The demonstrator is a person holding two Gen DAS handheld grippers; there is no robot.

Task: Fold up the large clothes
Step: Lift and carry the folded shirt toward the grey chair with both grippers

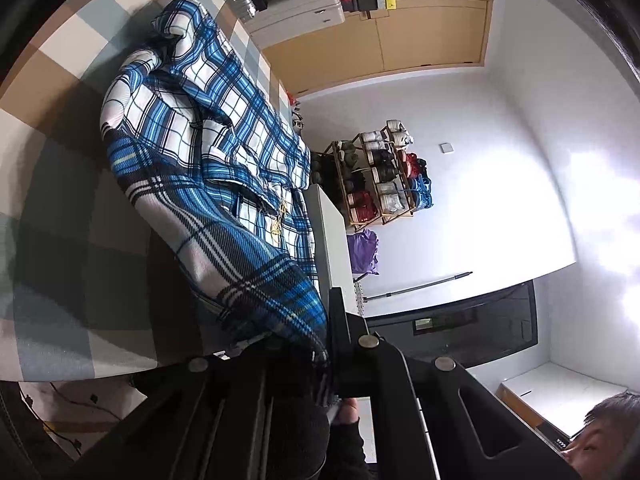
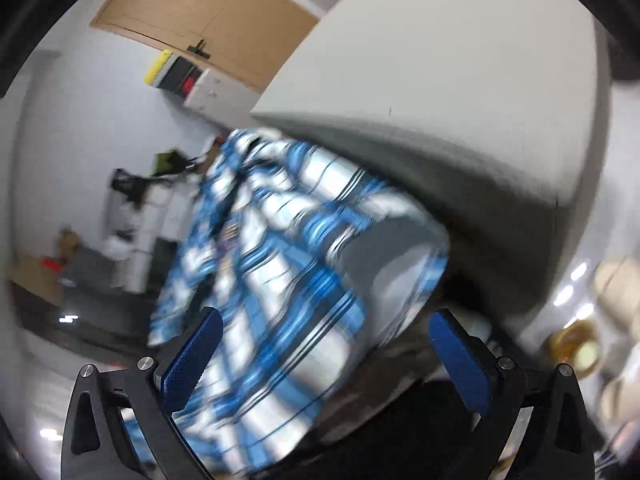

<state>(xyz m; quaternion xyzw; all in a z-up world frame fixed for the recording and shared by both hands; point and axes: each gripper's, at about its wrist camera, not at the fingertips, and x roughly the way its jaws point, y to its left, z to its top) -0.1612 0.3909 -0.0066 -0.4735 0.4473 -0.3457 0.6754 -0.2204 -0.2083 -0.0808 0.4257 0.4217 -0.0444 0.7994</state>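
A blue, white and black plaid shirt lies crumpled along a table covered by a brown, grey and white checked cloth. One end of it runs down into my left gripper, whose black fingers are shut on the fabric at the table's near edge. The right wrist view is blurred. There the shirt hangs off the edge of the pale table. My right gripper is open, its blue pads wide apart, with the hanging cloth between them and untouched.
A shoe rack and a purple bag stand by the white wall beyond the table. Suitcases with boxes on top sit near a wooden door. A person's head shows at the lower right.
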